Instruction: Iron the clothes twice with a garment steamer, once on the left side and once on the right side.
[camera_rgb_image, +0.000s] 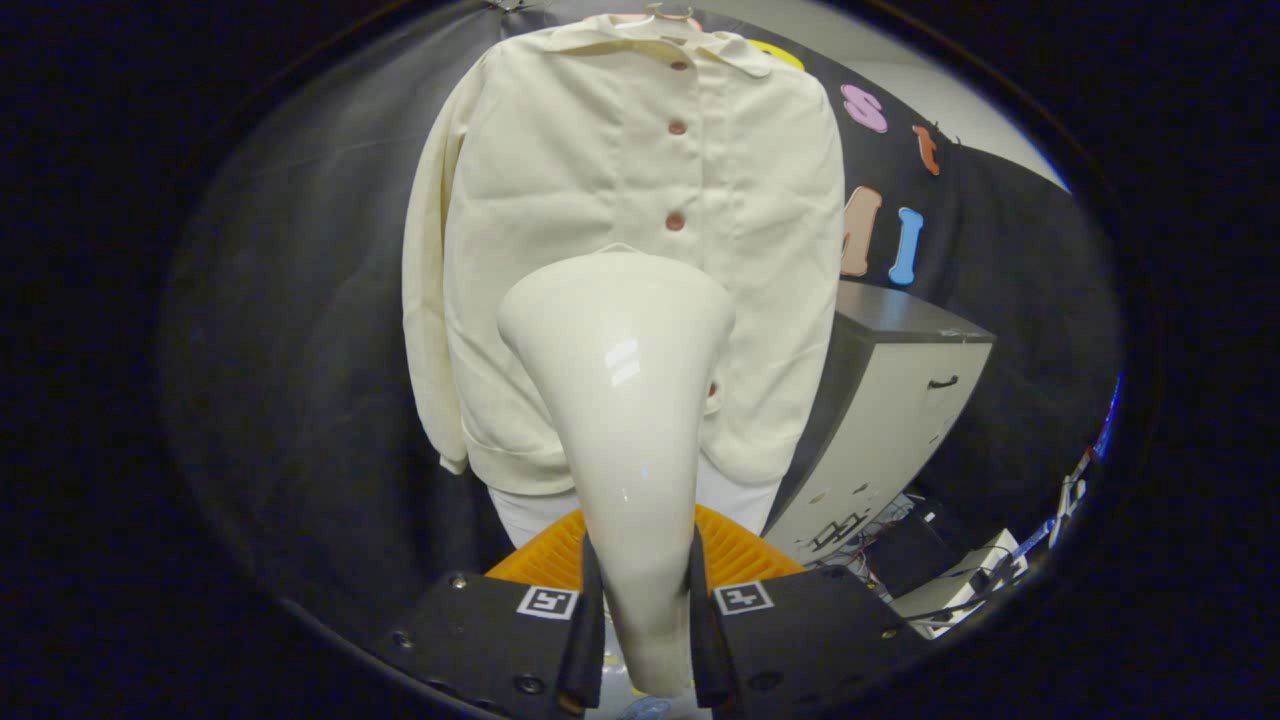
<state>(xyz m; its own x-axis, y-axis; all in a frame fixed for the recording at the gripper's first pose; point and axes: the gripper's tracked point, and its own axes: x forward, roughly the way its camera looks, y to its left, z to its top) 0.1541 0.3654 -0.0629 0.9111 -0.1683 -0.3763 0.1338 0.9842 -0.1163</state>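
A cream button-up shirt (560, 200) hangs on a hanger against the black cloth wall, with reddish buttons down its front. My gripper (645, 610) is shut on the handle of a glossy cream garment steamer (620, 360). The steamer's wide head points up and forward, and sits in front of the shirt's lower middle, hiding part of the placket. I cannot tell whether the head touches the fabric. A white garment (735, 500) shows below the shirt's hem.
An orange ribbed object (735, 555) lies just beyond the fingers, below the shirt. A grey cabinet (880, 420) with a drawer handle stands to the right of the shirt. Cables and small boxes (960, 570) clutter the floor at the cabinet's foot.
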